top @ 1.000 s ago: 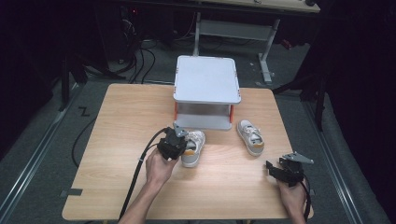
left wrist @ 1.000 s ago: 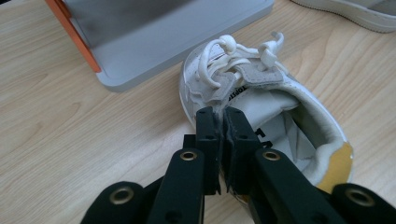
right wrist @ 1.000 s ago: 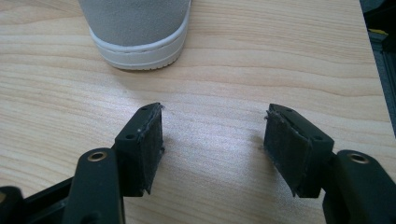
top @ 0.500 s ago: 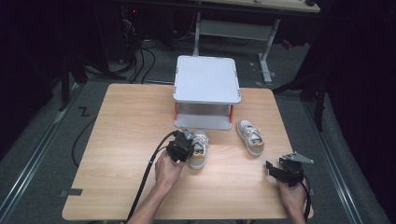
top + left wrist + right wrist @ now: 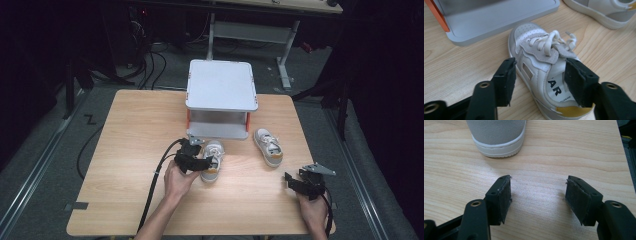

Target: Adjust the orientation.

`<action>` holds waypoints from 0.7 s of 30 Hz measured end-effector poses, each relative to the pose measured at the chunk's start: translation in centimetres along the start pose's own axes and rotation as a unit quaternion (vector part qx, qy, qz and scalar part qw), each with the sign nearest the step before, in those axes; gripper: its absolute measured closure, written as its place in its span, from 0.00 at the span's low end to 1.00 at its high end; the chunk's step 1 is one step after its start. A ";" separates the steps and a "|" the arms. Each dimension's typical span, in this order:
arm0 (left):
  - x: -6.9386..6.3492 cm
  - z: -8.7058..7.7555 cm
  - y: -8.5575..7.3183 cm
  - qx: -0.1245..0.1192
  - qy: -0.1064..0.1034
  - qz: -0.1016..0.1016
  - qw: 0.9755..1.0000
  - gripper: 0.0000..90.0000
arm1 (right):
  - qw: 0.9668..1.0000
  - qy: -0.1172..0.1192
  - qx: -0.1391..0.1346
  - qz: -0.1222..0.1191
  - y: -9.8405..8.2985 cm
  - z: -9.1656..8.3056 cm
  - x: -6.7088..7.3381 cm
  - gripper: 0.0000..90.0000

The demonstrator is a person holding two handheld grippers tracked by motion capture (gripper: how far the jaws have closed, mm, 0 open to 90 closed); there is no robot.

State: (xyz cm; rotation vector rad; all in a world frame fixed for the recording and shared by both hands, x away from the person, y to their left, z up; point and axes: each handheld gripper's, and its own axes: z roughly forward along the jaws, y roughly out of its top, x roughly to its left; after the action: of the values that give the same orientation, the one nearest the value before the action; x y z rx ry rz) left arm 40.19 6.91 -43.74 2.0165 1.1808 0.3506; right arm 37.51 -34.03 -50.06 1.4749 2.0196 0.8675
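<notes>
Shoe (image 5: 544, 75) lies at the table's (image 5: 130, 150) centre, just below the grey stand (image 5: 220, 95). Left gripper (image 5: 537, 80) has just been opening its jaws, which straddle it without pressing. Right gripper (image 5: 537, 195), lower right, gapes over bare wood near another shoe (image 5: 268, 147).

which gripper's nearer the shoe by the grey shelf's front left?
Left. The left gripper straddles that shoe, jaws just opened around it. The right gripper sits open near the table's right edge.
</notes>
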 end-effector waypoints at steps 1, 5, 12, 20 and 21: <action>0.1 -0.1 0.0 -0.005 -0.003 -0.003 1.000 0.43 | 1.000 0.000 0.000 0.000 0.0 0.0 0.0 0.41; 0.7 -0.5 -0.1 -0.018 -0.016 -0.017 1.000 0.40 | 1.000 0.000 0.000 0.000 0.0 0.0 0.0 0.41; 1.3 -1.7 -0.1 -0.038 -0.018 -0.024 0.999 0.39 | 1.000 0.000 0.000 0.000 0.0 0.0 0.0 0.41; 1.8 -3.3 0.0 -0.058 -0.018 -0.024 0.998 0.38 | 1.000 0.000 0.000 0.000 0.0 0.0 0.0 0.41; 1.8 -3.3 0.0 -0.058 -0.018 -0.024 0.998 0.38 | 1.000 0.000 0.000 0.000 0.0 0.0 0.0 0.41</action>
State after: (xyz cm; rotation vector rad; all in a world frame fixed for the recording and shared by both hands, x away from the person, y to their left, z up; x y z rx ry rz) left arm 39.29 9.95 -41.77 1.8841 1.1580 0.3506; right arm 37.52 -34.03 -50.06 1.4749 2.0193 0.8675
